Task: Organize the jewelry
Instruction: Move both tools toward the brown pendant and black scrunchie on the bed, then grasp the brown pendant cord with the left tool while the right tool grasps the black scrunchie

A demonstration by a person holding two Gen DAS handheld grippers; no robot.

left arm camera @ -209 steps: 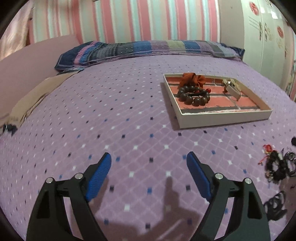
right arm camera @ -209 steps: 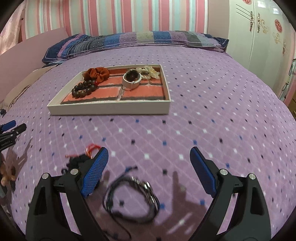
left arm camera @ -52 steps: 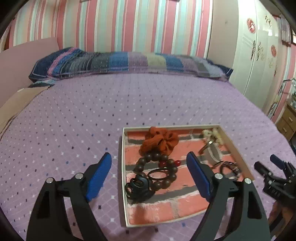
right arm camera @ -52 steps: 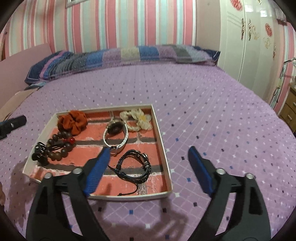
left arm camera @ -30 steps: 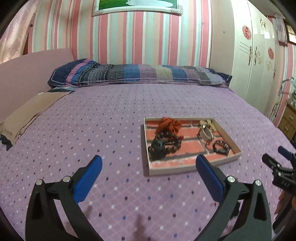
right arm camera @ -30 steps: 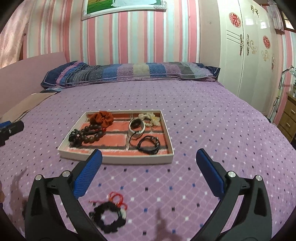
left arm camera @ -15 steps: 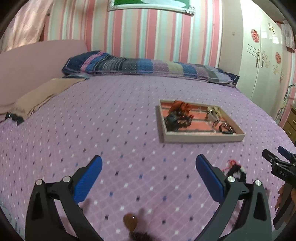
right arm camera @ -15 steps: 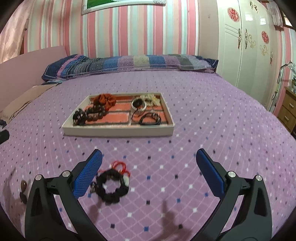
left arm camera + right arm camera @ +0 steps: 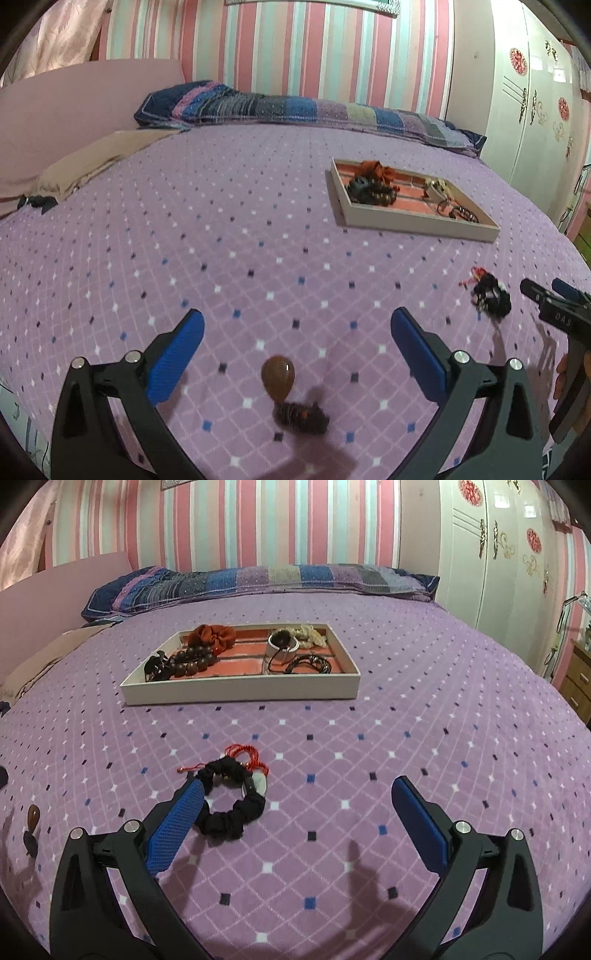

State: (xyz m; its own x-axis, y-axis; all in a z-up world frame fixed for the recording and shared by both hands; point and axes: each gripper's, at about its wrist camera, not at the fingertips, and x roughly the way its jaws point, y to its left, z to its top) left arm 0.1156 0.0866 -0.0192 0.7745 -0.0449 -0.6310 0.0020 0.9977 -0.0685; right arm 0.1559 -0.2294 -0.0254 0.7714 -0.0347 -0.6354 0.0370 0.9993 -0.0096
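Observation:
A white tray (image 9: 413,223) with a brick-pattern floor lies on the purple bed and holds an orange scrunchie (image 9: 212,635), a brown bead bracelet (image 9: 192,661), a watch (image 9: 282,644) and a black cord bracelet (image 9: 308,662); the tray's front wall shows in the right wrist view (image 9: 240,692). My left gripper (image 9: 295,354) is open above a brown teardrop pendant on a dark beaded piece (image 9: 279,374). My right gripper (image 9: 295,823) is open just right of a black scrunchie with red cord (image 9: 232,797), whose left edge lies behind the left finger (image 9: 177,823).
A striped pillow (image 9: 258,578) lies at the head of the bed, a beige cloth (image 9: 96,158) at the left edge. White wardrobe doors (image 9: 491,550) stand to the right. The right gripper's tip (image 9: 554,306) shows at the left wrist view's right edge.
Both grippers have pulled back from the tray and dropped lower toward the bed. The pendant now sits between my left fingers and the black scrunchie lies by my right gripper's left finger.

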